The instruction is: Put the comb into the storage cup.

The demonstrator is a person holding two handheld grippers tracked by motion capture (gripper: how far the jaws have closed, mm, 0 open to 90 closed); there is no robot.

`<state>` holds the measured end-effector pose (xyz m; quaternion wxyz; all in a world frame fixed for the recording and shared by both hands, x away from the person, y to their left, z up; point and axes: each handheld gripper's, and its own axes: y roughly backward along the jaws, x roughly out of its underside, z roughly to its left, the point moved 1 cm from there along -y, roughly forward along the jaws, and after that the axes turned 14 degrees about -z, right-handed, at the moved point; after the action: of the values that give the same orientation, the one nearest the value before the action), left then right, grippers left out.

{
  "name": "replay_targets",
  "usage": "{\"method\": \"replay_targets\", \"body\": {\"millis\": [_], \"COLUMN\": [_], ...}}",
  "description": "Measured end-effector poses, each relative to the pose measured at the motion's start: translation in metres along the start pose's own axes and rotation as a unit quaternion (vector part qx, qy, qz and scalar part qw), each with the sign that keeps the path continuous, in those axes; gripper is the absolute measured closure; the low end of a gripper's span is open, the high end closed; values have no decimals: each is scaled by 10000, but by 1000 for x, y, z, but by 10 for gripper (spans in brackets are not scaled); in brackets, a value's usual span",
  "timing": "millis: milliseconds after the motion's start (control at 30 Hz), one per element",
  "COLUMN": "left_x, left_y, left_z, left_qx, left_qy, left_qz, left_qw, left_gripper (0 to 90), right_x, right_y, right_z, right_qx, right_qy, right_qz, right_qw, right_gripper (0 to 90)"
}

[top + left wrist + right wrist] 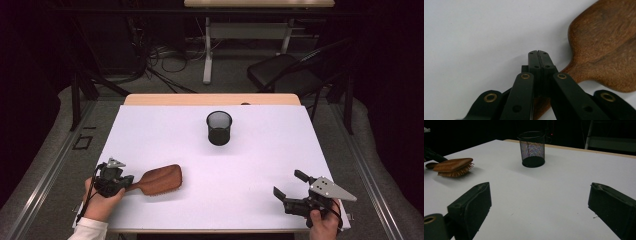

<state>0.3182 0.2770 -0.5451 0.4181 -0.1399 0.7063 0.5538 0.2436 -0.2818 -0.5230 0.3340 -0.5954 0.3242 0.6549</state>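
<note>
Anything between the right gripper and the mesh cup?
Nothing: bare white table from the right gripper to the mesh cup, clear in the right gripper view.

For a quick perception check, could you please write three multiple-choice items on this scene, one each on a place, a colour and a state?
1. Where does the mesh cup stand?
A. far middle of the table
B. near left corner
C. beside the right hand-held gripper

2. What colour is the hairbrush back?
A. blue
B. brown
C. white

3. How do the jaws of the left hand-held gripper stand?
A. wide apart
B. closed together
C. shut around the cup

Answers: 1 A, the high view shows it upright past the table's centre. 2 B, its wood grain shows brown. 3 B, the left gripper view shows the tips meeting above the brush handle.
</note>
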Motion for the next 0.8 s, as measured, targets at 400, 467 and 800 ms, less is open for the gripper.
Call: {"method": "replay_targets", "body": {"millis": [400, 467, 800], "left_x": [12, 14, 21], "left_y": [13, 14, 21], "left_z": [-8, -9, -17], "left_qx": [106, 119, 201], "left_qy": [-93, -108, -165], "left_qz": [48, 33, 55], "left_qw": [9999, 9999, 9996], "left_gripper": [900, 900, 900], "right_x": [0, 0, 0], "right_y": [0, 0, 0], "right_z": [1, 1, 1], "right_qx": [-30, -44, -51], "right_qy": [-20, -17, -3], "right_qz": [17, 11, 17], "right_qw": [10000, 10000, 10000], "right_gripper": [48, 49, 50]}}
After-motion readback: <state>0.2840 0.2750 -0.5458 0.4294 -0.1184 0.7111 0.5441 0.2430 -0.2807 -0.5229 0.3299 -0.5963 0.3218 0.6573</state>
